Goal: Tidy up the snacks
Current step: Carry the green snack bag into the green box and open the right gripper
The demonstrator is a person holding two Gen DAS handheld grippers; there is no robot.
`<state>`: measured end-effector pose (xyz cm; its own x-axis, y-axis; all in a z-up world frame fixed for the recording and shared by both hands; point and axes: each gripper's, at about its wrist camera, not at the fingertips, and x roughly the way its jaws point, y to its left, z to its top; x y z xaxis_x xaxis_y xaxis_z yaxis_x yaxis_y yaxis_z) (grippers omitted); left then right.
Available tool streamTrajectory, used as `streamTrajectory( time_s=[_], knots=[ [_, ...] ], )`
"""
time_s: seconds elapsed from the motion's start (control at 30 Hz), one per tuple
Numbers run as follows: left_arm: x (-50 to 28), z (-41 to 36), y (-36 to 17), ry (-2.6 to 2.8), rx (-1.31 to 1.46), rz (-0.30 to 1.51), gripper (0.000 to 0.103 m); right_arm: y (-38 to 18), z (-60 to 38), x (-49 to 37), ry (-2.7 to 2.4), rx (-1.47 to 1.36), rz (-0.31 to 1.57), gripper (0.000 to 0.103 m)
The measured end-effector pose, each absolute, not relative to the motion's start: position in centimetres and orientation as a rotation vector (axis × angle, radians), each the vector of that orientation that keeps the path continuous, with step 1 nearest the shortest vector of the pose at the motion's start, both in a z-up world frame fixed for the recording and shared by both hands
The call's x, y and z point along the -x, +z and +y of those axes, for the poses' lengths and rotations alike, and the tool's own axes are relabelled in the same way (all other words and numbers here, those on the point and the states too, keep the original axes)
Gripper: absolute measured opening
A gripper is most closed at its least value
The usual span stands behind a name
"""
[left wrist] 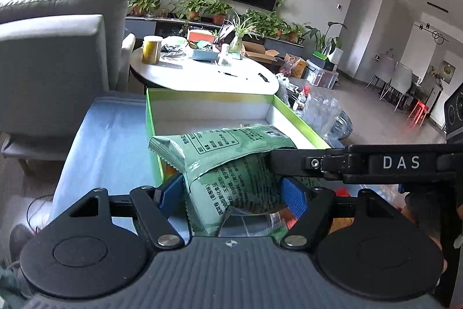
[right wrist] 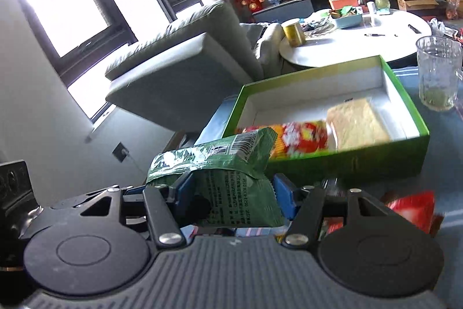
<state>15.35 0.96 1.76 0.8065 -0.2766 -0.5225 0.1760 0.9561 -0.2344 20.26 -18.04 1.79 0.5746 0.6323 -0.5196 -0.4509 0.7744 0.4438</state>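
On the blue table (right wrist: 439, 164) sat the green box (right wrist: 327, 161), holding a pale packet (right wrist: 357, 125) and a red-yellow packet (right wrist: 301, 138). Left gripper (left wrist: 233, 190) clenched a green snack packet (left wrist: 228, 152) over the box's near edge. Right gripper (right wrist: 231, 194) clenched another green packet (right wrist: 220, 170) just short of the box.

Daylight floods from blown-out window (right wrist: 72, 5) (fisheye-bent edges); green box (right wrist: 332, 118) contents motion-blurred
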Motion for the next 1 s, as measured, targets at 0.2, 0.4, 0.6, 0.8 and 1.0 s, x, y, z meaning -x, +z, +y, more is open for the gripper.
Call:
streamTrajectory(
  time_s=[0.2,0.4,0.6,0.8,1.0],
  knots=[
    [-21.0,1.0,2.2,-0.254,0.167,0.586,0.07,2.2,-17.8,-24.9,0.604,-0.293,0.703,0.076],
    [-26.2,1.6,1.6,-0.237,0.131,0.601,0.071,1.5,-17.0,-29.7,0.595,-0.309,0.712,0.076],
    [-30.0,2.3,0.1,-0.235,0.121,0.634,0.071,-0.3,-16.4,-33.4,0.588,-0.322,0.749,0.076],
    [-31.4,2.3,-0.9,-0.175,0.072,0.642,0.071,-1.3,-17.0,-34.9,0.511,-0.296,0.727,0.077],
    [-29.2,2.6,-0.1,-0.17,0.065,0.602,0.074,0.3,-19.1,-33.6,0.488,-0.334,0.695,0.077]
  ],
)
